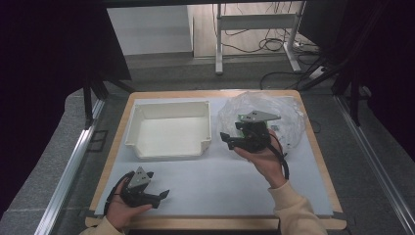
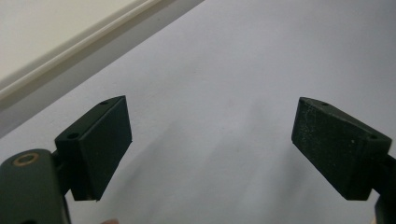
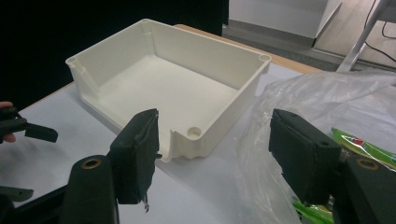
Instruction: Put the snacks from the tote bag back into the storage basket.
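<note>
Green packet [image 3: 362, 144] in clear bag [image 3: 322, 98]; its print is unreadable.

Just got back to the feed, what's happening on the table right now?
A person holds a gripper in each hand. The right gripper is open beside a clear plastic bag with green packets inside, gripping nothing. The left gripper is open, low over the bare white mat. The white bin is empty.

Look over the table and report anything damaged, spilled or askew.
Nothing is spilled or askew. The white bin sits upright and empty, the clear plastic bag lies crumpled beside it. One oddity: the pad on the right claw looks frayed at its lower edge, with a shred hanging off.
</note>
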`<state>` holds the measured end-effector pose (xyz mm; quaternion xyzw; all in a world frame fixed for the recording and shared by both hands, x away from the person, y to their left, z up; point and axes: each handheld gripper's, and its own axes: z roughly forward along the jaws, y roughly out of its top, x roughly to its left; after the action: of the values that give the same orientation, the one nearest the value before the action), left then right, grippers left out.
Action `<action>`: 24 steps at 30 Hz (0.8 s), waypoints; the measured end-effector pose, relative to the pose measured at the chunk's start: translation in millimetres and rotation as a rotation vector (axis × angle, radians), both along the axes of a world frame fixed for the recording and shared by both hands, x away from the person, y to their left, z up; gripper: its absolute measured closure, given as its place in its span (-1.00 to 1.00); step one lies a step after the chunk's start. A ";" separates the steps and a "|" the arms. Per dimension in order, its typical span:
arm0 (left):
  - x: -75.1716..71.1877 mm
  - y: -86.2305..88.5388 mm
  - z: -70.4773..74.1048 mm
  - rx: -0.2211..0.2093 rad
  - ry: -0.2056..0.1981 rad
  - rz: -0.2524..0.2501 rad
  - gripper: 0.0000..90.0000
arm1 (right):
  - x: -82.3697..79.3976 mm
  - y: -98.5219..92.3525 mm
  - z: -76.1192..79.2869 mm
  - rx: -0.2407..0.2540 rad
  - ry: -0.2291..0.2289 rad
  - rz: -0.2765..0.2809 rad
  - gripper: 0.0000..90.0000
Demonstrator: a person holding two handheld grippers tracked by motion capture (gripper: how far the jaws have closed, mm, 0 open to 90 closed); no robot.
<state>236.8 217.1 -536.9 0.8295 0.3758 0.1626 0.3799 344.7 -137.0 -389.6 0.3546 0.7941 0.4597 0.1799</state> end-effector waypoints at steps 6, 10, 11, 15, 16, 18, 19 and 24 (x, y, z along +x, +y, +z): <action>0.3 0.5 0.2 0.002 -0.001 0.000 -0.73 | 6.8 -6.2 -0.2 0.012 0.007 -0.017 -0.22; 0.3 0.5 0.2 0.002 -0.001 0.001 -0.73 | 12.0 -11.5 1.0 0.015 0.006 -0.038 -0.22; 0.3 0.5 0.2 0.002 -0.001 0.001 -0.73 | 13.0 -12.6 1.4 0.016 0.007 -0.043 -0.22; 0.3 0.4 0.1 0.003 -0.001 0.002 -0.73 | 16.5 -16.0 2.4 0.019 0.007 -0.055 -0.22; 0.4 0.4 0.1 0.003 -0.001 0.002 -0.73 | 17.5 -16.9 2.6 0.019 0.008 -0.058 -0.22; 0.5 0.3 0.0 0.005 0.000 0.002 -0.73 | 20.0 -18.8 2.9 0.020 0.011 -0.067 -0.22; 0.6 0.3 0.0 0.005 0.000 0.002 -0.73 | 21.4 -20.0 3.0 0.021 0.013 -0.068 -0.22; 1.1 -0.5 -0.1 0.008 0.001 0.004 -0.73 | 28.3 -24.2 3.7 0.032 0.020 -0.083 -0.22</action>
<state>237.9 216.6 -537.0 0.8302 0.3771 0.1645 0.3761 373.0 -161.2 -385.9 0.3949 0.7729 0.4610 0.1851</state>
